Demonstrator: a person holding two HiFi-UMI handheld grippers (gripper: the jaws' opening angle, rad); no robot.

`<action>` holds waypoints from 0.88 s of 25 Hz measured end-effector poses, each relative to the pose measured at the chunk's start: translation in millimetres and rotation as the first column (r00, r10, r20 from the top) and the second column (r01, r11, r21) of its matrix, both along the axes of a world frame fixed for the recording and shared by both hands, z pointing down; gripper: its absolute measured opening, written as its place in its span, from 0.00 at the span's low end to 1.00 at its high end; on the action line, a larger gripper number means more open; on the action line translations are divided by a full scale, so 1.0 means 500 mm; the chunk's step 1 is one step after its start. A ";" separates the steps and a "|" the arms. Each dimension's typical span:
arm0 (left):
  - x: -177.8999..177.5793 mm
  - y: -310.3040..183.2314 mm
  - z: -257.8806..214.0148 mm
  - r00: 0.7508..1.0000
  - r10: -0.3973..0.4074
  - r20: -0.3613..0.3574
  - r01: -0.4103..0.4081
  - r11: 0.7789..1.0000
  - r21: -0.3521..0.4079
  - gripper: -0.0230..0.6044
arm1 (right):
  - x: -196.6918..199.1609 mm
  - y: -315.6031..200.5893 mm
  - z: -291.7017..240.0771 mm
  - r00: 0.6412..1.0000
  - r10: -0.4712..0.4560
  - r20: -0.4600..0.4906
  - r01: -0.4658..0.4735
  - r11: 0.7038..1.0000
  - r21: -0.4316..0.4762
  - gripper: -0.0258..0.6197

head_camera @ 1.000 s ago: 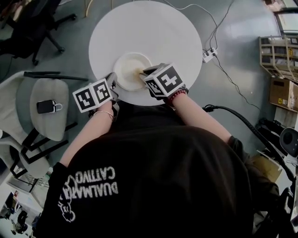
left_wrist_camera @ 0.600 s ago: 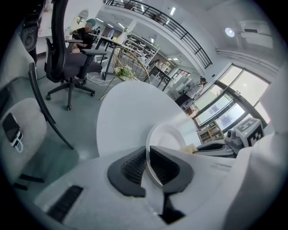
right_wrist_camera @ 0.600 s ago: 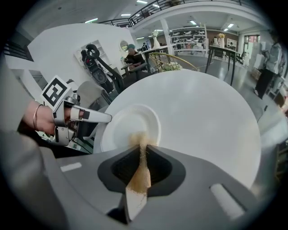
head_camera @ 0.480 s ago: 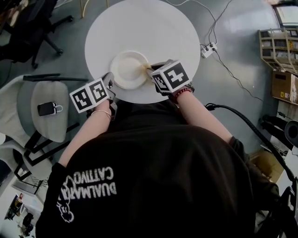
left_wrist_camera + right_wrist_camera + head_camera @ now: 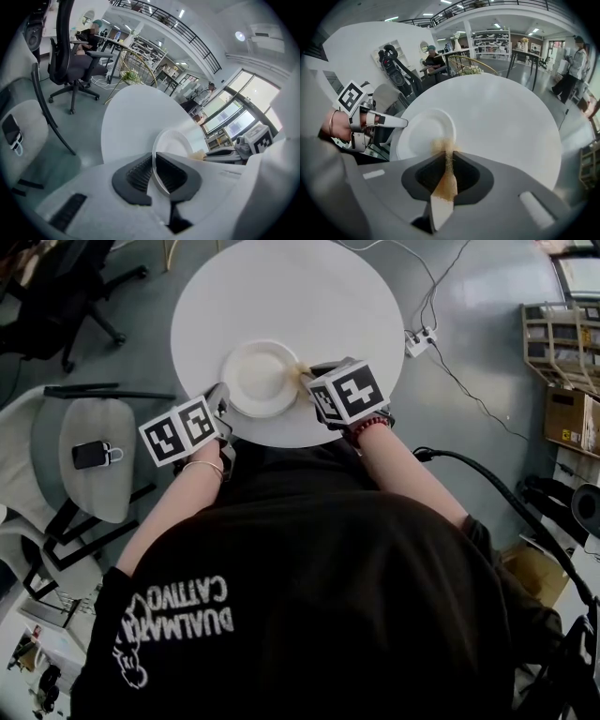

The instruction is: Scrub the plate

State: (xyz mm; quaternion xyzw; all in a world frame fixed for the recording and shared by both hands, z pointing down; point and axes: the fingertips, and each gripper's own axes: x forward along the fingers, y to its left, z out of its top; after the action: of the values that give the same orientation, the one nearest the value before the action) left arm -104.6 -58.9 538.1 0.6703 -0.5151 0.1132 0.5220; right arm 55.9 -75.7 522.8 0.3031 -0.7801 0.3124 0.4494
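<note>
Clenching the sponge, our right gripper has swept across the plate to its edge; our left gripper pins the rim: 1 stroke done.

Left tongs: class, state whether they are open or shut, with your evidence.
Shut: the left tongs clamp the rim of the white plate, no gap either side.

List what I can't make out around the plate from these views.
Head view: jaws of the right gripper and most of the sponge, under its marker cube.
Right gripper view: whether the sponge touches the plate; the sponge itself covers that spot.
Any view: plate stains, too faint.
</note>
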 end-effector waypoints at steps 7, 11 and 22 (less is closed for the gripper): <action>-0.002 -0.001 -0.002 0.999 -0.037 -0.030 0.037 0.999 -0.002 0.08 | -0.063 -0.016 -0.041 0.992 0.019 0.126 -0.019 1.000 0.000 0.11; 0.005 0.001 -0.002 0.997 -0.050 -0.053 0.050 0.999 -0.004 0.08 | -0.175 0.048 -0.042 0.959 -0.092 0.267 0.124 0.987 -0.104 0.11; 0.004 0.009 0.003 0.999 0.010 -0.036 -0.010 1.000 0.003 0.08 | -0.206 0.089 0.005 0.951 -0.276 0.140 0.286 0.956 -0.061 0.11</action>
State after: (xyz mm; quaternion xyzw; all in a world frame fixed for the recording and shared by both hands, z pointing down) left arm -102.6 -54.6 539.5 0.6755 -0.5025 0.1028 0.5298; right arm -47.2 -31.4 525.1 0.1496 -0.8297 0.2952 0.4496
